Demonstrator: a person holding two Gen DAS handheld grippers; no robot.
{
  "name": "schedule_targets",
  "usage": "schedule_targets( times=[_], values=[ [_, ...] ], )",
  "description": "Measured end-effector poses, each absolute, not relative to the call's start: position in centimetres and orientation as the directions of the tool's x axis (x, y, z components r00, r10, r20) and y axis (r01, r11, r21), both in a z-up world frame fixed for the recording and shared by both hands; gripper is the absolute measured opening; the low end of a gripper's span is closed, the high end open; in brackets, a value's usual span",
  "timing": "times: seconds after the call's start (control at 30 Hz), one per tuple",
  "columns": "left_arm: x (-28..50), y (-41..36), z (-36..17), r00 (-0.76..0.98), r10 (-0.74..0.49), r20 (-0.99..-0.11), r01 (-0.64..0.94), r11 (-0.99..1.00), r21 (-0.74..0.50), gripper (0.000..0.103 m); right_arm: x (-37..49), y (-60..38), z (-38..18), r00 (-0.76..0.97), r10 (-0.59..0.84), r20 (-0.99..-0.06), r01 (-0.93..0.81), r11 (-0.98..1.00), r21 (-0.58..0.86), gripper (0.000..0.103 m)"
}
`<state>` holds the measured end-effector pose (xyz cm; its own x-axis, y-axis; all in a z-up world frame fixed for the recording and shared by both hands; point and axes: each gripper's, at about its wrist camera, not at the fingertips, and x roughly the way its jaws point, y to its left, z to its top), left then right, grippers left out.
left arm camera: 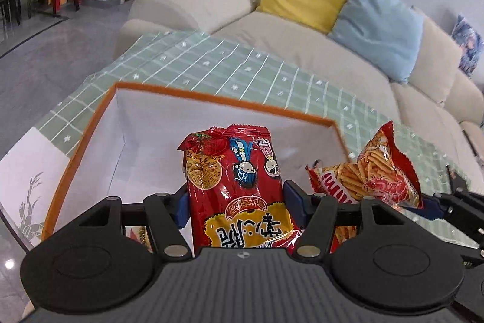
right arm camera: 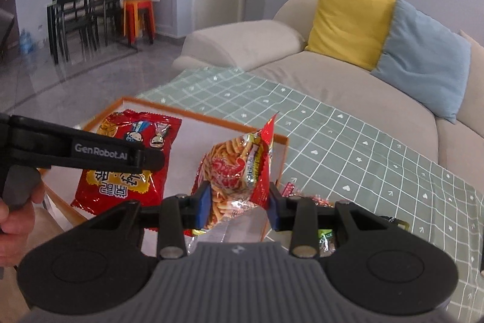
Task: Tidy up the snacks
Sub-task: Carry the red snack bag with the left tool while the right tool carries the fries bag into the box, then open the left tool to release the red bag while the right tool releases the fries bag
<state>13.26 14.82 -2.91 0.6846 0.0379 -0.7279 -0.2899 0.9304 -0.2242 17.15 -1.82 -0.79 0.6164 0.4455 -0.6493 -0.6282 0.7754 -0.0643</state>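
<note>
Living room, desk [left arm camera: 211, 62] with green checked cloth before sofa. Left gripper [left arm camera: 234, 206]: jaws clamped on red noodle-snack bag [left arm camera: 239, 186], frame centre, over orange-rimmed box [left arm camera: 211, 97]. Right gripper [right arm camera: 239, 203]: jaws clamped on shrimp-stick bag [right arm camera: 234, 171] at box edge. Advice: lower each bag flat inside walls before release.

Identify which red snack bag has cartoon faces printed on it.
The red noodle-snack bag in the left claw, over the orange-rimmed box. The bag in the right claw shows shrimp sticks.
</note>
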Motion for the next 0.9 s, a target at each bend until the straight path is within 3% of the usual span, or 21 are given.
schedule_targets(
  times=[0.47, 0.9],
  values=[
    [15.6, 15.4, -7.2, 0.568, 0.054, -0.822, -0.304, 0.941, -0.148, 0.07, 20.0, 1.9, -5.5, 0.56, 0.372, -0.74, -0.68, 0.717, -0.154, 0.035],
    [16.6, 15.3, -9.0, 0.495, 0.069, -0.866, -0.304, 0.947, -0.098, 0.071, 20.0, 3.1, -6.9, 0.56, 0.335, -0.758, -0.698, 0.683, -0.213, 0.037]
  ],
)
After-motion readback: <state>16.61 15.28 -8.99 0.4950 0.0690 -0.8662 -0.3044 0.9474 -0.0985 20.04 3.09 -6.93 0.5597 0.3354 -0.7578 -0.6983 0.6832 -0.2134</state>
